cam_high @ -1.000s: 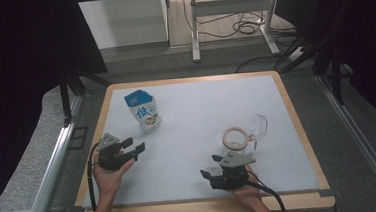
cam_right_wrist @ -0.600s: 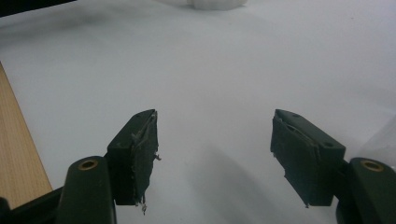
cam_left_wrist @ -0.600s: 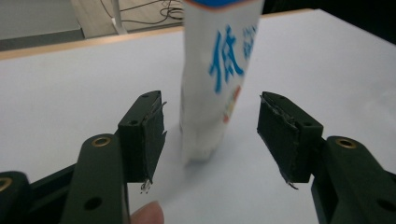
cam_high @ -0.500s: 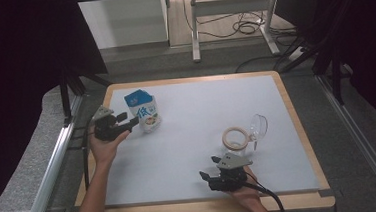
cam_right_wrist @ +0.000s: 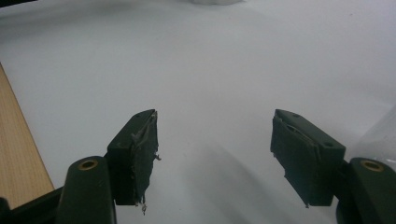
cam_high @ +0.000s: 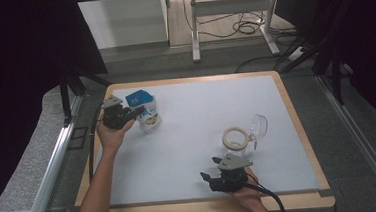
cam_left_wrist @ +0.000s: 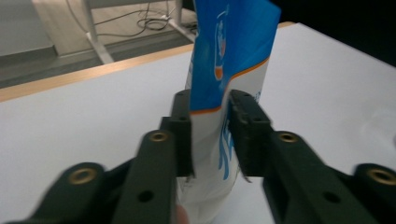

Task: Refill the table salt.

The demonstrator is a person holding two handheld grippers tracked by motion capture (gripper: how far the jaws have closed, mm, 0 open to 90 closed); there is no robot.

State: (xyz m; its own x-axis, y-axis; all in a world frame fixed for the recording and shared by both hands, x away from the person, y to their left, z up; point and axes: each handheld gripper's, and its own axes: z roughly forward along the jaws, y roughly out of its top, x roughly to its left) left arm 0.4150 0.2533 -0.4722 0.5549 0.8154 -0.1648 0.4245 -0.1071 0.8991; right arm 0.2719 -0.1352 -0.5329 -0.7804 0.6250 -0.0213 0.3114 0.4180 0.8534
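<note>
On the blue-and-white pouch (cam_left_wrist: 224,93), blue lettering is blurred, unreadable.

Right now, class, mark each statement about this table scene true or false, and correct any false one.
1. The left gripper has its jaws on either side of the blue and white pouch. True; they have just been closing on it.
2. The right gripper holds the tape roll. False: its jaws stand open with nothing between them.
3. The pouch stands near the table's far left corner. True.
4. The clear glass is beside the pouch. False: it lies next to the tape roll, on the right side.
</note>
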